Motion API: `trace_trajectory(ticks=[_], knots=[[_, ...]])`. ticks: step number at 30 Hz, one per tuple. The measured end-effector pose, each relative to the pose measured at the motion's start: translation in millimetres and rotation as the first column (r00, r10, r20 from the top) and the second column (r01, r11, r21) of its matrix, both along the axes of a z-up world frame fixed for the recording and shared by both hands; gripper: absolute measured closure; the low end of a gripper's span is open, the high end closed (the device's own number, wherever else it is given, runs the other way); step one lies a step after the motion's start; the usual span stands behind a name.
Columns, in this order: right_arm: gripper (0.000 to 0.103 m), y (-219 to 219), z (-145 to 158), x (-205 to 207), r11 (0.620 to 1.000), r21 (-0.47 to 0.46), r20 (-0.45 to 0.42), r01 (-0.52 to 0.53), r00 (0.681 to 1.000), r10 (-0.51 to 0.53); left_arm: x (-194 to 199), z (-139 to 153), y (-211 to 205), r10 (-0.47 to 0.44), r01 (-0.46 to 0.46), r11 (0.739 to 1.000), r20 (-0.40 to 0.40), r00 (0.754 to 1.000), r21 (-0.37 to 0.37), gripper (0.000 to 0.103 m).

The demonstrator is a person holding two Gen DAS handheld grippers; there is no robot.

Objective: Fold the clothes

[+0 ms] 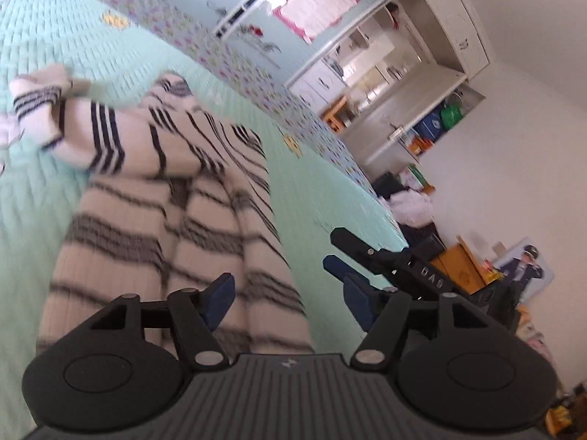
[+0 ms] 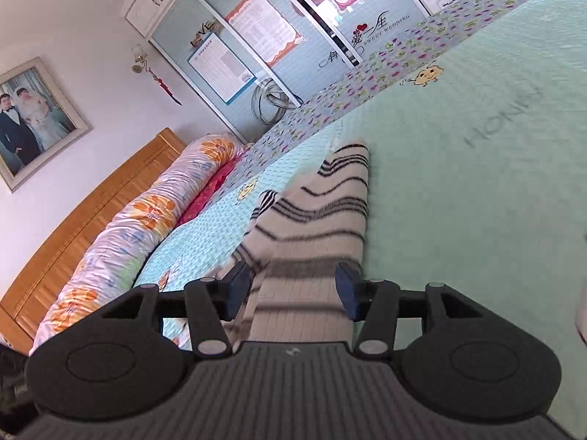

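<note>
Striped sweater (image 1: pixel 172 198) on the bed

White ribbed knit with dark stripe bands, lying crumpled and partly folded lengthwise on the mint quilt (image 1: pixel 55 36); one sleeve with a striped cuff (image 1: pixel 35 104) stretches out to the side.

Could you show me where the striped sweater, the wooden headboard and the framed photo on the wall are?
striped sweater (image 1: pixel 205 198): left wrist view, middle of its body.
wooden headboard (image 2: pixel 84 216): right wrist view, its slatted front.
framed photo (image 2: pixel 31 117): right wrist view, centre of the picture.
</note>
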State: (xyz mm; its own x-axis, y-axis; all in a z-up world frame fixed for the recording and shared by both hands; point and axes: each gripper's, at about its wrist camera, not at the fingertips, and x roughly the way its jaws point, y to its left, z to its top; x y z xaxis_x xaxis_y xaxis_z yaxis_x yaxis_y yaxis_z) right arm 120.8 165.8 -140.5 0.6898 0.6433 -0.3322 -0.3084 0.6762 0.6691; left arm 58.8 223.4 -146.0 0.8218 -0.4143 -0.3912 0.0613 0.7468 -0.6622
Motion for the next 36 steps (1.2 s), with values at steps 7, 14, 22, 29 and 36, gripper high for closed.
trace_trajectory(ticks=[7,14,22,29,36], knots=[[0.05,23,-4,94,0.998,0.066,-0.003,0.001,1.0,-0.001,5,-55,25,0.059,-0.053,0.995,0.07,0.996,-0.087,0.035],[0.05,58,-21,164,0.997,0.072,-0.029,0.007,1.0,-0.005,6,-60,29,0.061,-0.048,0.99,0.096,0.993,-0.133,0.034],[0.059,70,-19,177,0.999,-0.038,-0.043,0.018,0.999,-0.02,6,-57,32,0.066,-0.047,0.986,0.111,0.992,-0.162,0.034],[0.077,76,-44,240,0.994,-0.1,-0.143,0.043,0.988,-0.057,7,-60,36,0.07,-0.046,0.98,0.114,0.991,-0.194,0.034],[0.095,63,-62,236,0.996,-0.049,-0.116,0.076,0.99,-0.081,6,-60,36,0.073,-0.048,0.978,0.118,0.99,-0.202,0.034]])
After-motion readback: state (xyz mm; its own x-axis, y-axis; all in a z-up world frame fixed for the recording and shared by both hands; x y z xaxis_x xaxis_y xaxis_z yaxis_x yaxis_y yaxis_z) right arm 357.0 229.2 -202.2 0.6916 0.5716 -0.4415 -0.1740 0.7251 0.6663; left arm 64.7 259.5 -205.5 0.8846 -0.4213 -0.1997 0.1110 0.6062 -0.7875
